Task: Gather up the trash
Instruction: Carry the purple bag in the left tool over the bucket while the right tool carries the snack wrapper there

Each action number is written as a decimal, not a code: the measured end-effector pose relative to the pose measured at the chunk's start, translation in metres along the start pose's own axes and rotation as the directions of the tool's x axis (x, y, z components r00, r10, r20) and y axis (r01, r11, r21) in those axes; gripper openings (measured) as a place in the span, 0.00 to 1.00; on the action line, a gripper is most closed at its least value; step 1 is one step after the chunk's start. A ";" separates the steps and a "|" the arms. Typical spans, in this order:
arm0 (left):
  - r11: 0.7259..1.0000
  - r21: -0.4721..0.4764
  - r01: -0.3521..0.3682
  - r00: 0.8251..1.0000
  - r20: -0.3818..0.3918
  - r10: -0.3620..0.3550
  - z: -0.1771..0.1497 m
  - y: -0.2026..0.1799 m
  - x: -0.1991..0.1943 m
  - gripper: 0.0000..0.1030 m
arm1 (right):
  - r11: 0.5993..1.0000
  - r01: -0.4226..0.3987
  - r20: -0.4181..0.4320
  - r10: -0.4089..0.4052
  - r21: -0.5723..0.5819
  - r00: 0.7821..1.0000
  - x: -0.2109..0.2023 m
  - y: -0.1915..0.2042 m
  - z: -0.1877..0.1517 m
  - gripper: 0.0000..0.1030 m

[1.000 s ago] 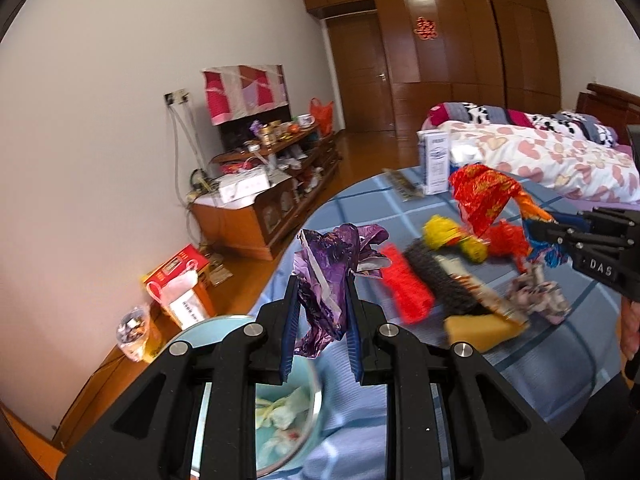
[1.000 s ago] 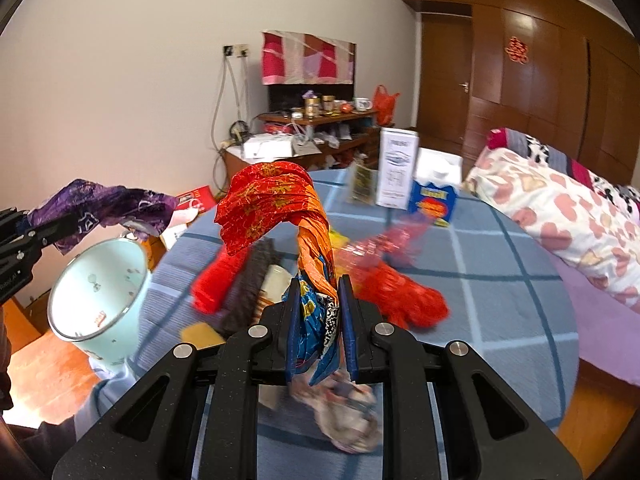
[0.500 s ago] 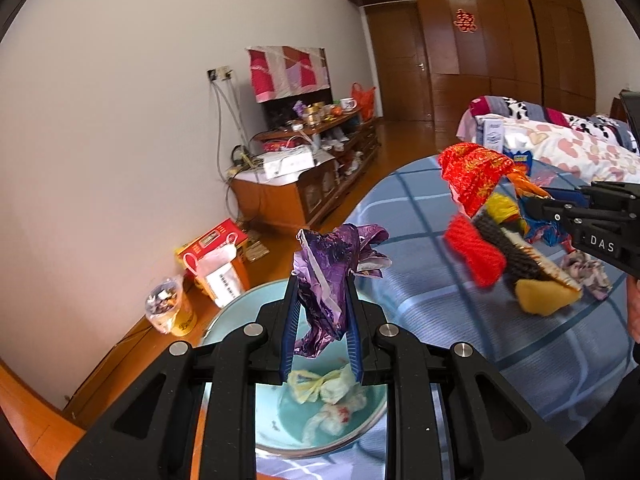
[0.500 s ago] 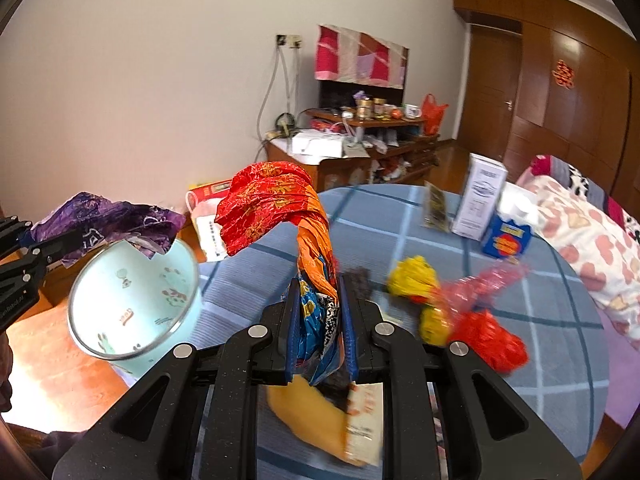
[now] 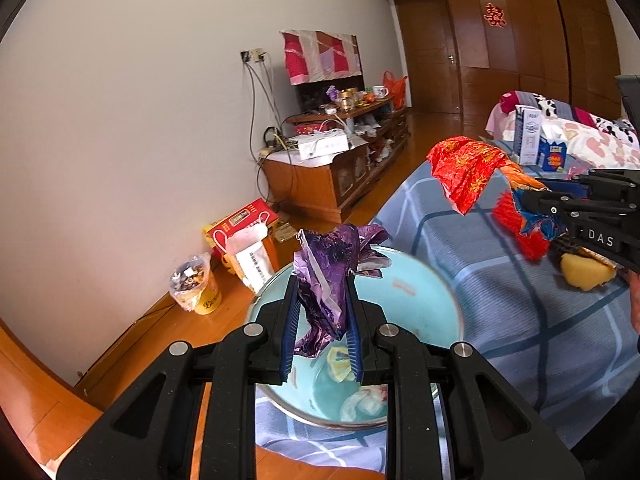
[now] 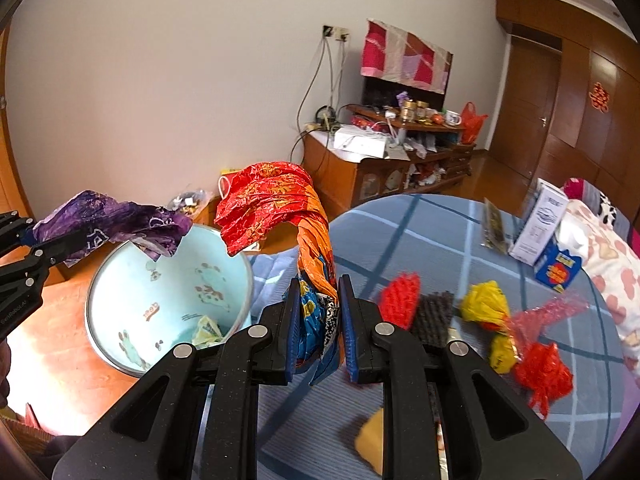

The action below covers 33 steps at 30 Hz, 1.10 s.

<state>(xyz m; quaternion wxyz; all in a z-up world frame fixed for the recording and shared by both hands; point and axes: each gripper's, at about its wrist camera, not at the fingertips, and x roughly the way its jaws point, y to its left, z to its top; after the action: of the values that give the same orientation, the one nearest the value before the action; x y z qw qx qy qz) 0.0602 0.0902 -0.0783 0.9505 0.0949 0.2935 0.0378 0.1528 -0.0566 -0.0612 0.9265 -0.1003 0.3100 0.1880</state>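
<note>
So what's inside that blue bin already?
Inside the blue bin lie a few crumpled yellowish and white wrappers at the bottom. The left tongs, holding the purple wrapper, cover part of the bottom, so more may hide there.

We see our right gripper (image 6: pixel 319 322) pinching a red and orange wrapper (image 6: pixel 276 204) above the blue table (image 6: pixel 420 236). Our left gripper (image 6: pixel 30 256) pinches a purple wrapper (image 6: pixel 116 220) over the light blue bin (image 6: pixel 120 280), which has some trash inside.
</note>
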 end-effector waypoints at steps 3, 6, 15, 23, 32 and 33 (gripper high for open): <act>1.000 -0.009 -0.014 1.000 -0.008 0.014 -0.003 0.006 0.002 0.20 | 1.000 -0.010 -0.005 0.010 -0.016 1.000 0.006 0.007 0.001 0.18; 0.999 -0.018 -0.027 1.000 -0.014 0.027 -0.005 0.012 0.003 0.20 | 0.999 -0.020 -0.008 0.020 -0.028 1.000 0.009 0.014 0.003 0.18; 0.997 -0.051 -0.059 0.998 -0.032 0.058 -0.015 0.030 0.005 0.20 | 0.997 -0.046 -0.022 0.045 -0.064 0.999 0.020 0.035 0.008 0.19; 0.996 -0.064 -0.067 0.997 -0.037 0.065 -0.020 0.038 0.005 0.20 | 0.994 -0.067 -0.032 0.065 -0.090 0.997 0.027 0.049 0.009 0.19; 0.995 -0.075 -0.067 0.997 -0.043 0.063 -0.020 0.036 0.009 0.21 | 0.991 -0.080 -0.037 0.076 -0.110 0.996 0.027 0.059 0.009 0.19; 0.995 -0.075 -0.066 0.997 -0.042 0.063 -0.020 0.036 0.009 0.21 | 0.991 -0.080 -0.038 0.076 -0.112 0.996 0.027 0.060 0.009 0.19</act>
<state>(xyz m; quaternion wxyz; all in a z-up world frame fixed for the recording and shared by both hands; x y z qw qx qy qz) 0.0561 0.1299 -0.0921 0.9457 0.0670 0.3075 0.0816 0.1536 0.0081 -0.0746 0.9060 -0.1435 0.3180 0.2398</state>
